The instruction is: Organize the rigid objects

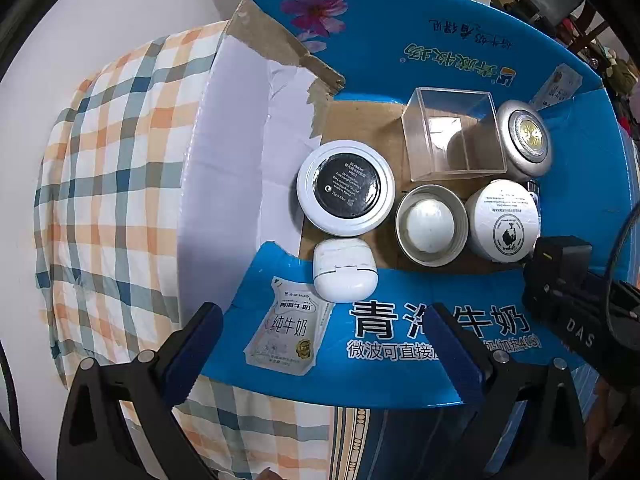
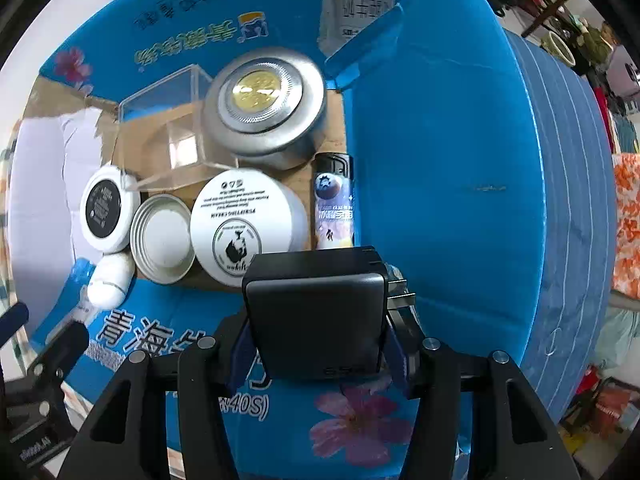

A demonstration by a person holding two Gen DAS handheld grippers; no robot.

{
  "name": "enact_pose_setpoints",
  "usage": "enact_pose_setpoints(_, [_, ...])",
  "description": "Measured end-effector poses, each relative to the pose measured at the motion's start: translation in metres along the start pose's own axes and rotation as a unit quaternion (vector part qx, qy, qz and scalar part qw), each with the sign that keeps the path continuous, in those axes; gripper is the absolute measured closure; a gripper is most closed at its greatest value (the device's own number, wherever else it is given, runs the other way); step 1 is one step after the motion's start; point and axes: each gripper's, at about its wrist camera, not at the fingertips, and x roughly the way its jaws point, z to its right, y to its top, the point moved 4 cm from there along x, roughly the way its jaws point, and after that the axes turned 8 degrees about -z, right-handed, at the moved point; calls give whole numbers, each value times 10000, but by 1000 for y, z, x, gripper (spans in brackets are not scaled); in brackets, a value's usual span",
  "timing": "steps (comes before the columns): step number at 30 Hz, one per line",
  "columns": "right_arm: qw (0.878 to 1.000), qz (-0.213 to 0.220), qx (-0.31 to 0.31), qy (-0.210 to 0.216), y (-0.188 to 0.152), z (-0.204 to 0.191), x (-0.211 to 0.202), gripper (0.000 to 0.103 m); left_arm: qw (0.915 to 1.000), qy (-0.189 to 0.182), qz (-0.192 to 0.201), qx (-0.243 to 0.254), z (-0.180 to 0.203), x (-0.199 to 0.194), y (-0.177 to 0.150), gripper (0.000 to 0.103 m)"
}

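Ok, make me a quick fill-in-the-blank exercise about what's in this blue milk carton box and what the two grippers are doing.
1. The right gripper is shut on a black ____ with metal prongs.
2. The left gripper is ____ and holds nothing.
3. The clear square plastic box inside the blue cardboard box is ____.
4. The silver round tin has a ____-coloured centre on its lid.

Missing words: charger; open; empty; gold
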Motion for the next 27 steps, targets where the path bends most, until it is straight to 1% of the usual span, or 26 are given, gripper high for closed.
enact_pose_setpoints(7, [9999, -103, -42, -35, 4, 2, 3, 44, 10000, 9, 5, -37, -2, -2, 0, 0])
enact_pose_setpoints(8, [9999, -130, -50, 0, 5, 0, 2, 38, 10000, 8, 11, -42, -2, -3, -2, 0])
enact_pose_setpoints(9, [9999, -125, -68, 37, 4, 0, 0, 28, 10000, -14, 34, -40, -3, -7, -4, 0])
enact_pose_setpoints(11, [9997, -47, -183, 125, -3, -6, -12, 17, 9999, -44, 126, -74, -5, -16, -8, 0])
enact_pose_setpoints(12, [9996, -2, -268, 124, -7, -7, -18, 14, 9998, -65, 154, -88, -6, -21, -12, 0])
enact_pose_setpoints(16, [9985, 180, -519, 4, -32, -10, -48, 7, 9995, -122, 272, -86, -9, -46, -33, 0])
enact_pose_setpoints(18, [9977, 278, -615, -21, -49, -9, -66, 4, 9993, -87, 351, -66, -10, -60, -46, 0])
enact_pose_setpoints(22, [9967, 446, -670, 90, -86, -3, -99, 3, 9988, -129, 478, -9, -10, -83, -70, 0])
enact_pose_setpoints(24, [9963, 539, -637, 219, -103, 2, -115, 0, 9984, -240, 519, -13, -10, -96, -85, 0])
enact_pose_setpoints(27, [9956, 663, -599, 291, -125, 4, -136, 0, 9979, -309, 568, -55, -10, -109, -101, 0])
